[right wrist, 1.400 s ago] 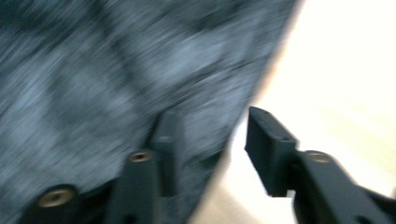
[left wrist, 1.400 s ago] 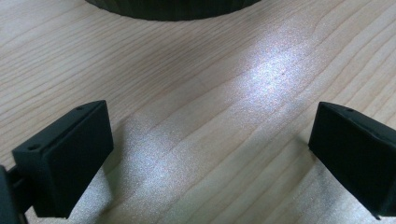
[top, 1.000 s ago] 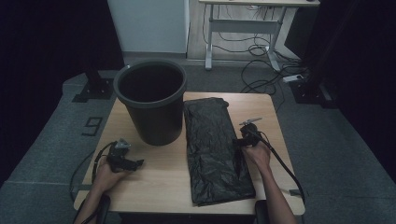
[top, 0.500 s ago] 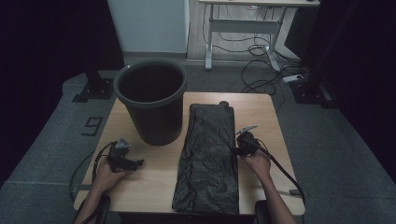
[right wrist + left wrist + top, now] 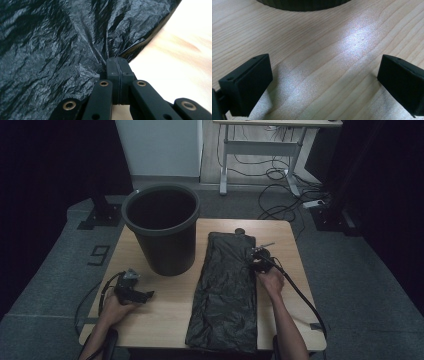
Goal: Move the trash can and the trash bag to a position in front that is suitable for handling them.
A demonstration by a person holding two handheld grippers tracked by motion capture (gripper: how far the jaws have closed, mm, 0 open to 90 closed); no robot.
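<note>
A black plastic bag (image 5: 225,290) lies flat along the wooden table (image 5: 165,320), its near end hanging over the front edge. My right gripper (image 5: 254,262) sits at the bag's right edge. Its jaws have just been closing and now pinch a gathered fold of the crinkled bag (image 5: 62,37). In the right gripper view that gripper (image 5: 117,62) shows its two pads pressed together on the film. A dark round bin (image 5: 160,227) stands upright at the table's far left. My left gripper (image 5: 145,295) rests low over the table (image 5: 324,50) in front of the bin; this left gripper (image 5: 324,82) is open with nothing between its fingers.
A small dark round object (image 5: 240,231) lies at the bag's far end. Bare wood lies between the bin and the bag. A desk frame and floor cables (image 5: 280,195) stand beyond the table. The bin's ribbed base (image 5: 304,5) is just ahead of the left jaws.
The bag has slid toward the person and now overhangs the front edge. The right gripper has shifted slightly in along the bag's right edge. The left hand has stayed put.
</note>
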